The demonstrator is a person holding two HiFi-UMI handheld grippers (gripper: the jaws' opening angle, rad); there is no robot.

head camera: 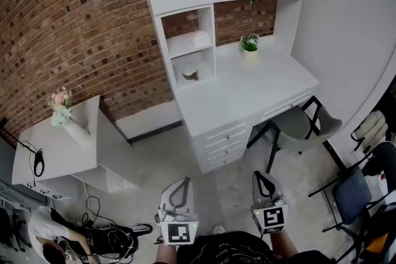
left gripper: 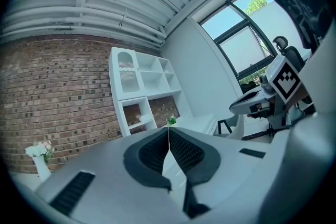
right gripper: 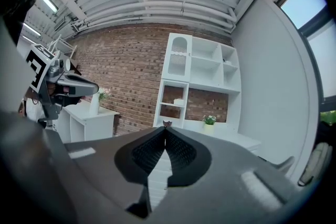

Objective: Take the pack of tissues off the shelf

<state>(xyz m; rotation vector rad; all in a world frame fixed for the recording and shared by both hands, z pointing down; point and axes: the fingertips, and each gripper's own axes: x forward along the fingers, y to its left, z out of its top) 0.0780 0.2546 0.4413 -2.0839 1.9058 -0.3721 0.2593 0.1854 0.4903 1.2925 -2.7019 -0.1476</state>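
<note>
The pack of tissues [head camera: 201, 39] is a pale block on the upper open shelf of the white shelf unit [head camera: 162, 21] at the back of the desk; it also shows as a small white pack [right gripper: 179, 102] in the right gripper view. Both grippers hang low over the floor, well short of the desk. My left gripper [head camera: 179, 182] is shut with nothing in it, its jaws meeting in a thin line [left gripper: 168, 129]. My right gripper [head camera: 260, 176] is shut and empty too [right gripper: 166, 127].
A small potted plant [head camera: 249, 43] stands on the white desk [head camera: 247, 93]. A small dish-like object [head camera: 190, 73] sits in the lower cubby. A grey chair [head camera: 303, 123] is at the desk's right. A side cabinet with a flower vase [head camera: 62, 109] is to the left. Cables [head camera: 108, 235] lie on the floor.
</note>
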